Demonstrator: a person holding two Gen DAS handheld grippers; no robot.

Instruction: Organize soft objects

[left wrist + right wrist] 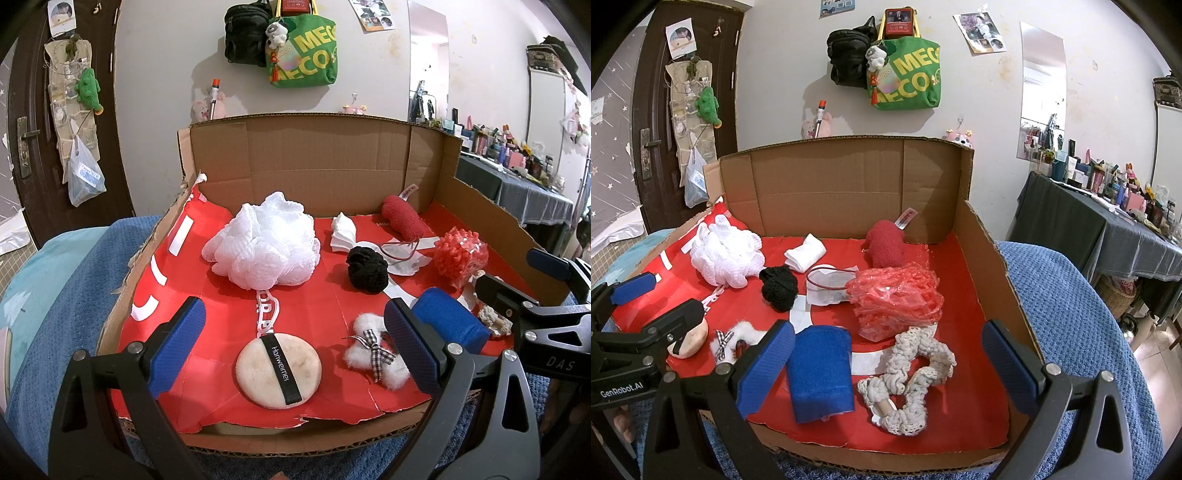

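Soft items on the red liner of my cardboard box [317, 155]:
- round beige puff [279, 370], black strap, at the front edge;
- fluffy white bow [373, 350] beside it;
- white mesh loofah [264, 245] behind;
- black knit ball [367, 269];
- blue sponge [820, 373];
- cream crochet band [912, 373].

My left gripper [295, 354] and right gripper [890, 373] both gape wide, holding nothing.

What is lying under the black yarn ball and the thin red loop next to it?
The black yarn ball sits on the box's red floor. The red loop lies on a clear plastic packet over a white patch. What the packet holds is too blurred to tell, and the red bag covers its right end.
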